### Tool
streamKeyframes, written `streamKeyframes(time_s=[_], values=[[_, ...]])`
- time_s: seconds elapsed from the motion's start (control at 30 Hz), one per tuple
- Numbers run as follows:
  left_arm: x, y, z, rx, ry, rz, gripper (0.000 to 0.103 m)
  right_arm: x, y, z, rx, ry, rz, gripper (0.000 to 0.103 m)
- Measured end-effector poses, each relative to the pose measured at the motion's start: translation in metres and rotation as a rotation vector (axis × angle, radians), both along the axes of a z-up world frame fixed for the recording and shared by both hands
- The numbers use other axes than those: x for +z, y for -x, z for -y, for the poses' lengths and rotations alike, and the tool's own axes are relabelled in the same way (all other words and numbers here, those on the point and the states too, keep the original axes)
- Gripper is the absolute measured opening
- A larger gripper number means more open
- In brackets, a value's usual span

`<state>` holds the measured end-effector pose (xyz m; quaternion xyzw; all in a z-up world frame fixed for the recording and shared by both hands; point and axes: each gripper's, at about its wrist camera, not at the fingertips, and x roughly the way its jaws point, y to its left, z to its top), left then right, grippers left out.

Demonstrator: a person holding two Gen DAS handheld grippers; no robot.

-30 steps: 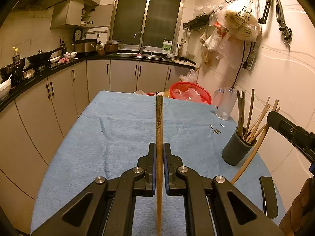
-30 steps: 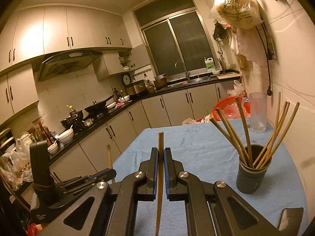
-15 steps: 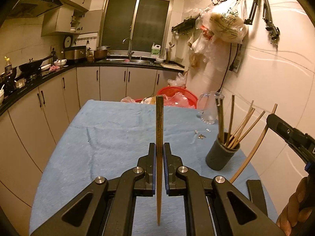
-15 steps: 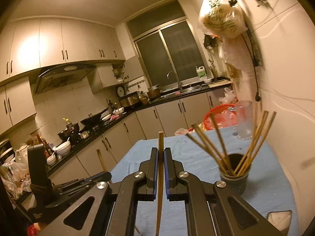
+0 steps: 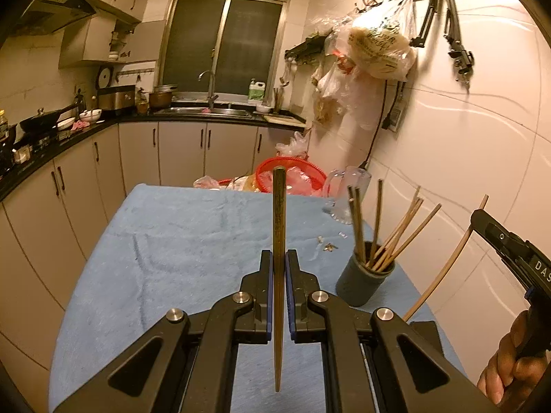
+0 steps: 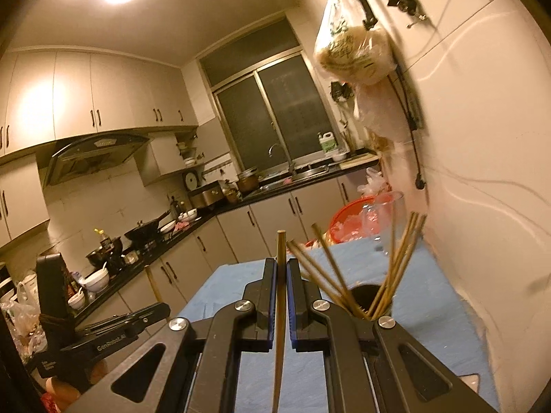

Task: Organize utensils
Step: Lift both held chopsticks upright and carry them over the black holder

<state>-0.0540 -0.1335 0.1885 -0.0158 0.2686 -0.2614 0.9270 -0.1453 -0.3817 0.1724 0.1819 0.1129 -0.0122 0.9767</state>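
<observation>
**Chopsticks heading for the holder, one in each tongs**

Delivery is the step in hand, by my reading. The left tongs (image 5: 279, 261) are pinching a dark chopstick (image 5: 278, 213) upright, jaws closed onto its shaft with only the stick's width between them. The right tongs (image 6: 281, 268) are gripping a second chopstick (image 6: 280, 296) the same way. In the left wrist view, the grey holder (image 5: 365, 282) is standing on the blue-covered bench (image 5: 172, 247) at about 3 o'clock from the left tongs, well apart, with several chopsticks already fanning out of it. In the right wrist view its dark mouth (image 6: 366, 297) is sitting just beside the right tongs, at about 2 o'clock.

Next, the right tongs are likely needing to tip their stick end-down over that mouth, thread it between the fanned sticks, then loosen; hitting those leaning sticks is looking like the main risk.
</observation>
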Motion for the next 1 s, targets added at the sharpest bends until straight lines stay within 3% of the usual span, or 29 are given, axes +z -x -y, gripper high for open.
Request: streamKeyframes(time_s=[0.53,1.0], values=[[0.037,0.009,0.049,-0.097,0.007,0.064,0.007,0.03,0.025,0.045,-0.12,0.017,0.078,0.006],[0.07,0.0,0.101,-0.149,0.036,0.118,0.007,0.057,0.008,0.07,-0.164,0.051,0.119,0.006]])
